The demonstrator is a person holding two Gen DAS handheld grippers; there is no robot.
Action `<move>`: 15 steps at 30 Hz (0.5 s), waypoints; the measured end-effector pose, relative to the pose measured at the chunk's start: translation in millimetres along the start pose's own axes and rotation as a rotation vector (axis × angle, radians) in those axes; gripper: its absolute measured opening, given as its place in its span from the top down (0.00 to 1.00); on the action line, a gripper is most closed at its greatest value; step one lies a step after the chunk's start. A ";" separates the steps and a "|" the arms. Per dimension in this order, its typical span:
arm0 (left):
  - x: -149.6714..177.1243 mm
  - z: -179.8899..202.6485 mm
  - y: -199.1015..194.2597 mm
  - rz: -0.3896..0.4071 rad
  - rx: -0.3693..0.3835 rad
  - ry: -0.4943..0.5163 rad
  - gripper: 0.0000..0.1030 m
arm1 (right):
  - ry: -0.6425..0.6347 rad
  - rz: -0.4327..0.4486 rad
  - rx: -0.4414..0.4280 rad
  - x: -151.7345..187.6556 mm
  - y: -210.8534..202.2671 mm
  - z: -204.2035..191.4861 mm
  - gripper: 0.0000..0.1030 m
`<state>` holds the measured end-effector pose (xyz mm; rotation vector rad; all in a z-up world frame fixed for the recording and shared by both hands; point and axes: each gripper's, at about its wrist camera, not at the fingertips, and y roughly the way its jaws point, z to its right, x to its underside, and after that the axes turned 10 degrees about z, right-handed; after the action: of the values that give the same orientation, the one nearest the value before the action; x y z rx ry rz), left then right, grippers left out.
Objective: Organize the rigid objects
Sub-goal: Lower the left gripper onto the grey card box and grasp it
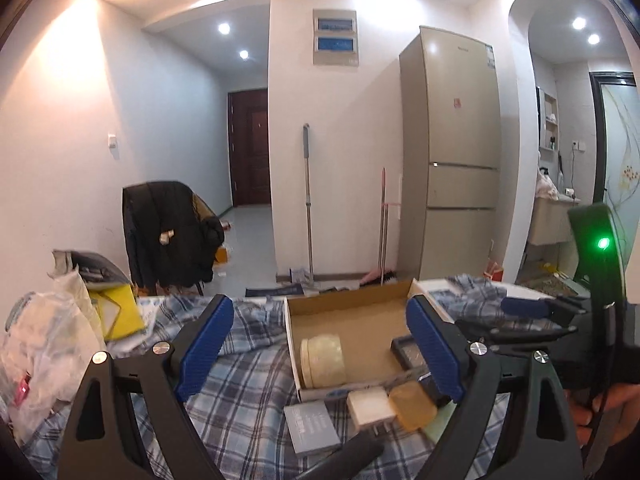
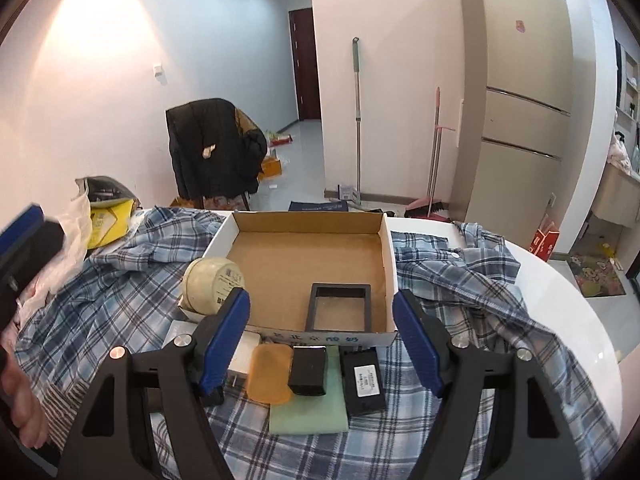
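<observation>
An open cardboard box stands on the plaid cloth. It holds a black frame and a cream round tin at its left side. In front of it lie an amber oval piece, a small black block, a black box with a label, a pale green pad, a white charger and a grey booklet. My left gripper is open and empty before the box. My right gripper is open and empty above the loose items.
A blue plaid shirt covers the round white table. Plastic bags and a yellow box sit at the table's left. A chair with a black jacket, a mop, a broom and a fridge stand behind.
</observation>
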<state>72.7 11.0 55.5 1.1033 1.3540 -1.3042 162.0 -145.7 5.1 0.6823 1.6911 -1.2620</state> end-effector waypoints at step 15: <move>87.3 -24.7 94.1 -0.514 0.053 -0.115 0.38 | -0.087 -0.085 0.037 30.9 22.2 -1.0 0.29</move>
<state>149.8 39.2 -46.2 0.7193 1.5828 -1.7498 166.1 -139.9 -32.3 0.5743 1.6441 -1.3653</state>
